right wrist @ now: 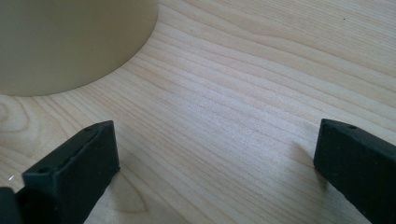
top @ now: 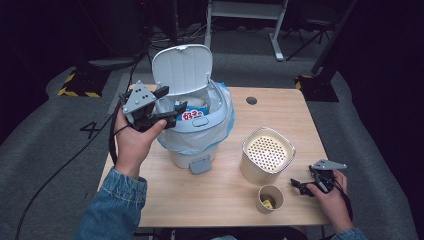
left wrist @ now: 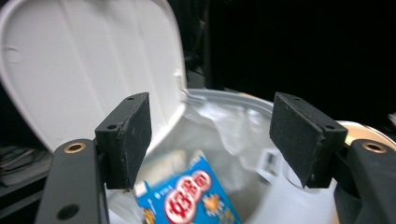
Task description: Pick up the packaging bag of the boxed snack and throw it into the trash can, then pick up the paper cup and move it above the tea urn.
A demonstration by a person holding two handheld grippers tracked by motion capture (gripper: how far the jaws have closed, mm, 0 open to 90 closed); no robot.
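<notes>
White moulded plastic makes up the bin (top: 192, 125): a rounded tub with a smooth, hinged lid (top: 181, 67) standing upright behind the opening, and a thin, crinkled translucent liner (top: 225, 127) with a bluish tint folded over its rim. A small grey pedal-like tab (top: 200, 164) juts from its base on the near side. Inside lies a glossy blue carton (left wrist: 189, 198) with red rounded lettering on white patches, tilted, resting against the liner.

The left gripper (left wrist: 212, 140) hovers at the bin's mouth, just above the carton. Its jaws stand spread, matte black pads (left wrist: 135, 135) with a fine gritty texture, nothing between them; the carton lies loose below, untouched.

The table (top: 280, 107) is pale wood with long straight grain and a dark round grommet near the far edge. On it, to the right of the bin, stands a cream cylindrical container (top: 267, 155) with a perforated top, regular small holes. Just in front of it sits a small paper cup (top: 270, 198) with something yellow inside.

The right gripper (top: 311, 182) rests low at the table's right edge, jaws spread and empty, pads over bare wood, the cream container's smooth wall (right wrist: 70, 42) nearby.
</notes>
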